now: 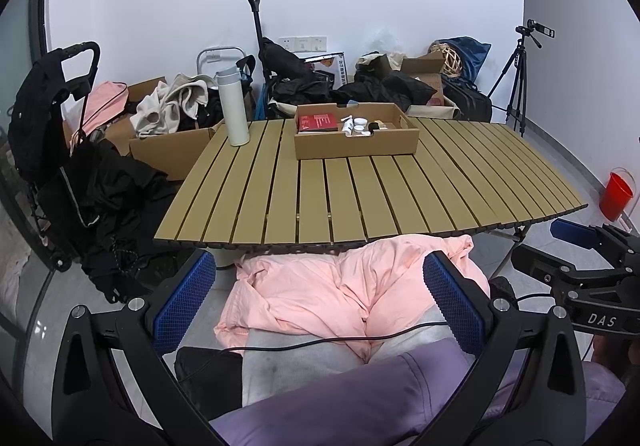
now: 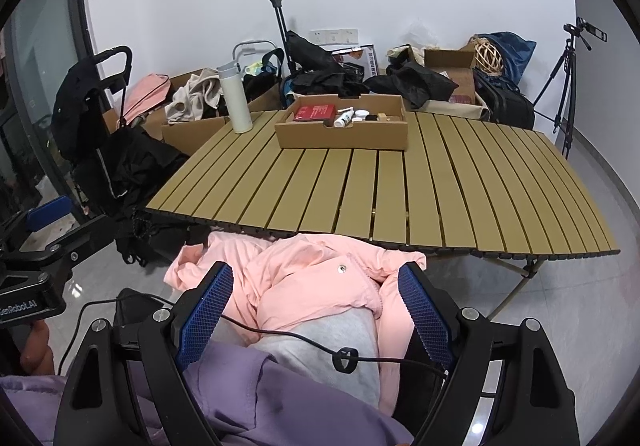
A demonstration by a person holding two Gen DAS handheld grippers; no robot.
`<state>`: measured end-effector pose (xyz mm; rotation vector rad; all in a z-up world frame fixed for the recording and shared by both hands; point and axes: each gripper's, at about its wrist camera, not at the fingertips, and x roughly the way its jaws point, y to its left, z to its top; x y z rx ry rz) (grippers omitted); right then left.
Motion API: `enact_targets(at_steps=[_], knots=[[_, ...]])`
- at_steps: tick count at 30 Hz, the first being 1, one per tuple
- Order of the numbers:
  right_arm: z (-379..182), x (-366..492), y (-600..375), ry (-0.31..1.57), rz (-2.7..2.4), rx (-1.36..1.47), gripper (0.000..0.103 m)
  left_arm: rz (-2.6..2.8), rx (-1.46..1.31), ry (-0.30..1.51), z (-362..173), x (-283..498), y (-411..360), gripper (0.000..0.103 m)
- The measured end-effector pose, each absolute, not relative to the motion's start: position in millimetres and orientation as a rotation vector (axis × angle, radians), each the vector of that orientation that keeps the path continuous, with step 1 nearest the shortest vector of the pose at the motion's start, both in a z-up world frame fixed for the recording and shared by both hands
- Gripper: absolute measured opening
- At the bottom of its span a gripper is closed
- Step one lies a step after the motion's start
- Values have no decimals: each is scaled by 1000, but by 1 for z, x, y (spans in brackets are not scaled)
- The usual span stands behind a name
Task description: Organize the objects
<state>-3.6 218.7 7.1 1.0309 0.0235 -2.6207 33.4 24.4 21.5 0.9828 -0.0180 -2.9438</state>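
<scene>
- Both claws sit low and back from the bench (image 1: 360,182), over the person's lap. Neither touches anything.
- Left claw (image 1: 320,302): wide open, empty. A pink jacket (image 1: 352,286) lies in the lap behind the gap, clear of the pads.
- Right claw (image 2: 316,310): wide open too, empty. A black cable (image 2: 304,338) runs across the lap between its fingers; I can't tell if it touches a pad.
- Task things: a cardboard tray (image 1: 356,150) sits at the far middle of the bench, holding a red box (image 1: 318,123), a small white bottle (image 1: 347,125), a white jar (image 1: 360,122) and some small dark and tan bits I can't make out.
- A white flask (image 1: 233,106) stands upright on the bench's far left corner, apart from the tray.
- The rest of the bench top is bare. This fits either a finished sort or one waiting on more items, so I call no move.
- If a reach comes: lift over the near bench edge, keep the cable off the pads, approach the tray from above so its front wall doesn't get shoved.
- The flask is tall and narrow, so I judge it tips easily; grip it low.
</scene>
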Motion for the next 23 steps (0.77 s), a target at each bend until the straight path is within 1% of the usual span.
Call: enact_targets(at_steps=[15,23], knots=[[2,-4,213,54,-2602,1053,88,-2933,1036,-5,18,31,27,103],[-3,-6,212,60,-2595,1069,88,-2950,1019,-64,15,32,34,103]])
